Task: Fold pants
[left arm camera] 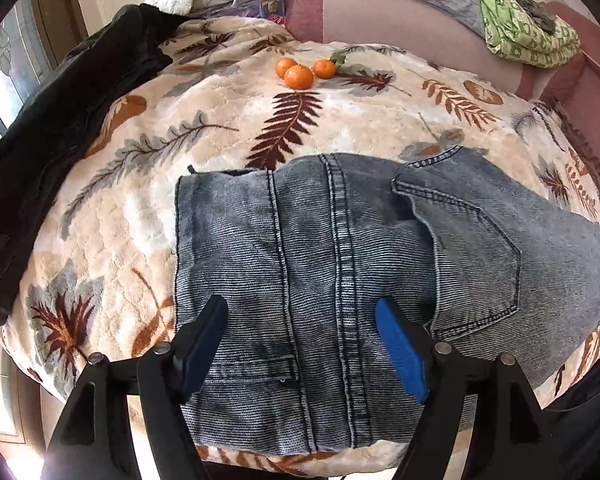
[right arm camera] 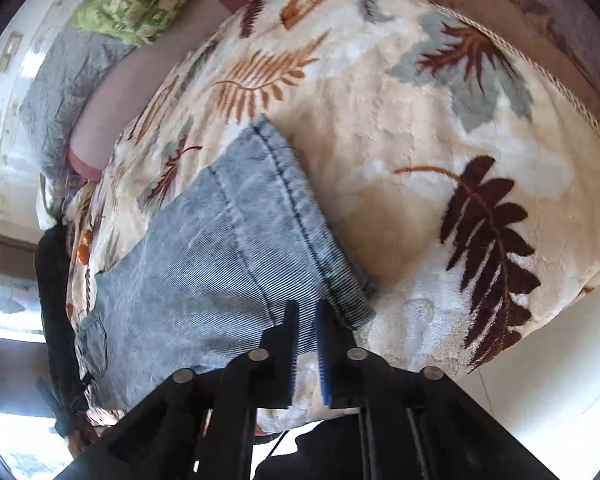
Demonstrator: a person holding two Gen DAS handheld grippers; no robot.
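Lying between wide left fingers (left arm camera: pixel 300 320): jeans (left arm camera: pixel 340 240); right fingers (right arm camera: pixel 308 312) pinching hem (nearly closed).

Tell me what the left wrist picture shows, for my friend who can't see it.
Folded blue jeans lie on a fluffy leaf-print blanket, and the open left claw hovers right over them, holding nothing. Three oranges sit farther back on the blanket, and a black garment lies along its left side.

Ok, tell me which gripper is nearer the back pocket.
Left. The left gripper hovers open over the jeans, beside the back pocket; the right gripper is pinched at the leg hem.
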